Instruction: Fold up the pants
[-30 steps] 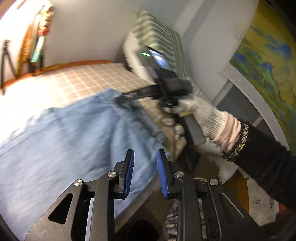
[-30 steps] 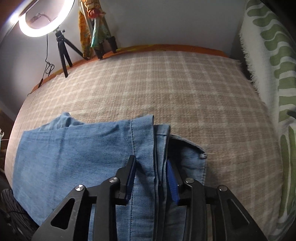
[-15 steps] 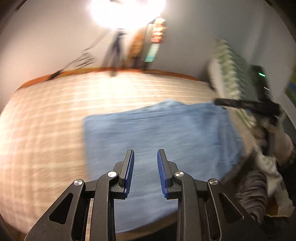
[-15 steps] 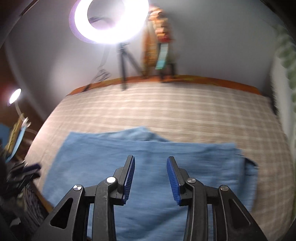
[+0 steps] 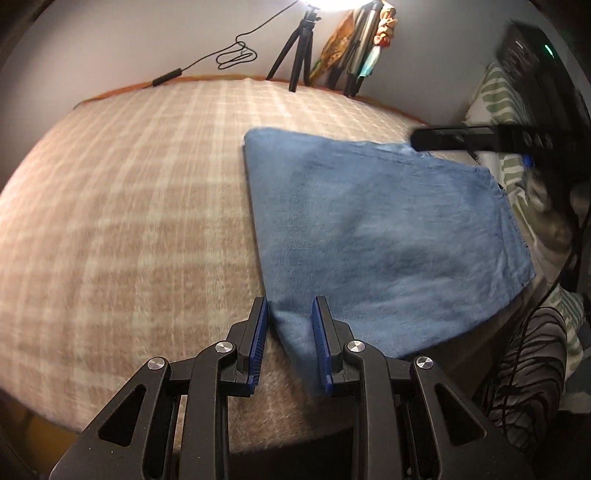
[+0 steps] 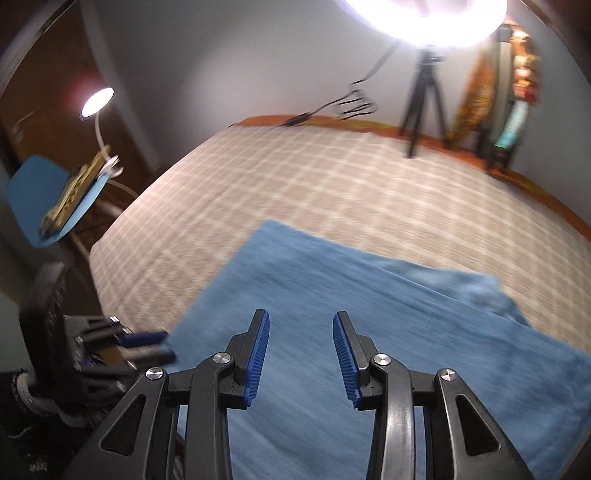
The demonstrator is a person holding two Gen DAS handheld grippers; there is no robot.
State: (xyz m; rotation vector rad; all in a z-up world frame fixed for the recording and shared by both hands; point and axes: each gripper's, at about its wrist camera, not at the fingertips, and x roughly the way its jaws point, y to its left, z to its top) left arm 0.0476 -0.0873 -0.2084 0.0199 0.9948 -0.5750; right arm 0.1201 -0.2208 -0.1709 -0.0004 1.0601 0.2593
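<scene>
The blue denim pants (image 5: 373,236) lie folded flat on the checked bed cover (image 5: 129,206). My left gripper (image 5: 288,332) is open, its blue pads either side of the pants' near left corner. My right gripper (image 6: 301,350) is open and empty, held above the middle of the pants (image 6: 369,314). The right gripper's finger (image 5: 454,137) shows at the pants' far right edge in the left wrist view. The left gripper (image 6: 144,345) shows at the pants' left corner in the right wrist view.
A ring light (image 6: 424,18) on a tripod (image 6: 424,96) stands at the far edge of the bed, with a cable (image 5: 229,59) beside it. A green-striped pillow (image 5: 506,110) lies at the right. A blue chair (image 6: 48,199) and desk lamp (image 6: 96,101) stand left of the bed.
Both grippers have swung to the left along the pants. The right gripper has left the waistband end. The left gripper has come down to the pants' near left corner.
</scene>
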